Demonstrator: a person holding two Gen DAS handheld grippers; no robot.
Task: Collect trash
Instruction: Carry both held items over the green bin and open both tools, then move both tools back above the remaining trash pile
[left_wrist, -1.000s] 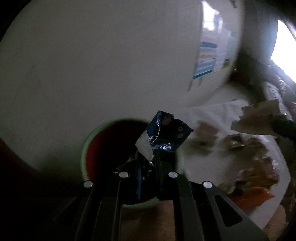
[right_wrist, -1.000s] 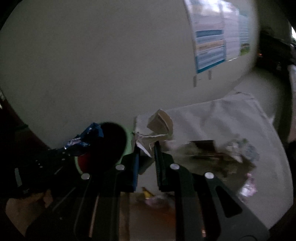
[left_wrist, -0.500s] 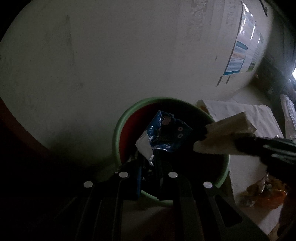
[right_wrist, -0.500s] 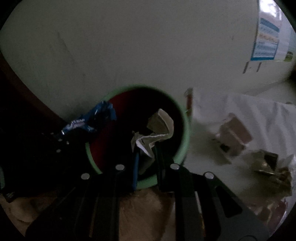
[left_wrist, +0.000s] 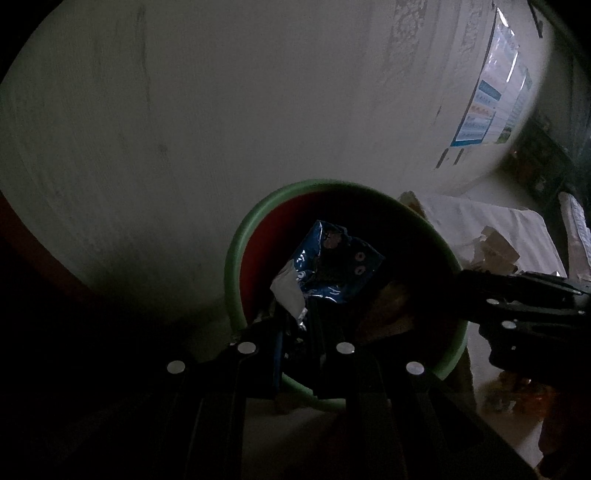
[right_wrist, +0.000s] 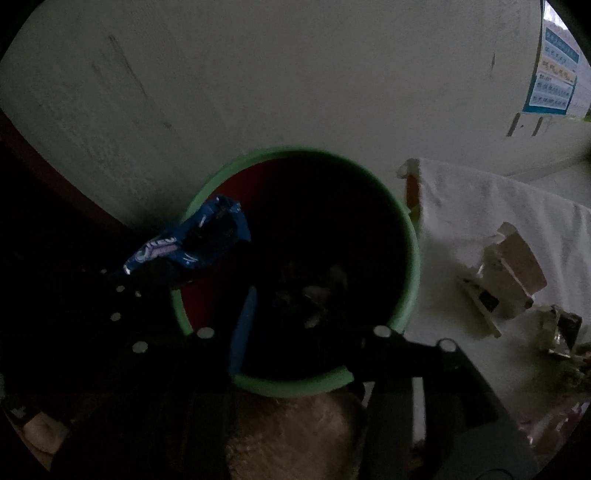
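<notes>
Bin (left_wrist: 232, 273): round, smooth plastic, pale green rim, red inner wall, interior mostly in shadow, standing against a plain off-white wall (left_wrist: 221, 110). Wrapper (left_wrist: 328, 266): crinkled glossy blue foil with white lettering and a torn silvery-white corner, clamped between the jaws of the left gripper (left_wrist: 295, 325) and held up over the bin's mouth, just inside the near rim. Right gripper (right_wrist: 306, 332): black, matte, with round silver studs; jaws spread wide apart and holding nothing, poised over the near rim of the bin with one blue-lined finger (right_wrist: 243, 328) reaching into the opening. Bin contents: pale scraps (right_wrist: 317, 295), dim and indistinct, lying at the bottom. Cloth (right_wrist: 480, 206): white, soft and creased, draped over a surface just right of the bin. On the cloth: a torn beige carton (right_wrist: 513, 266), boxy and crumpled, and beside it a shiny crushed wrapper (right_wrist: 561, 328). Poster (right_wrist: 554, 81): flat printed sheet with blue and yellow bands, fixed to the wall at far right. View notes: the left wrist camera shows the blue wrapper face-on, its pinched end in the jaws, and the right gripper entering side-on from the right; the right wrist camera shows the same wrapper edge-on at the bin's left rim, looks down onto the scraps in the bottom of the bin, and takes in a tan fuzzy surface (right_wrist: 295, 435) below the bin, too dark to identify.
</notes>
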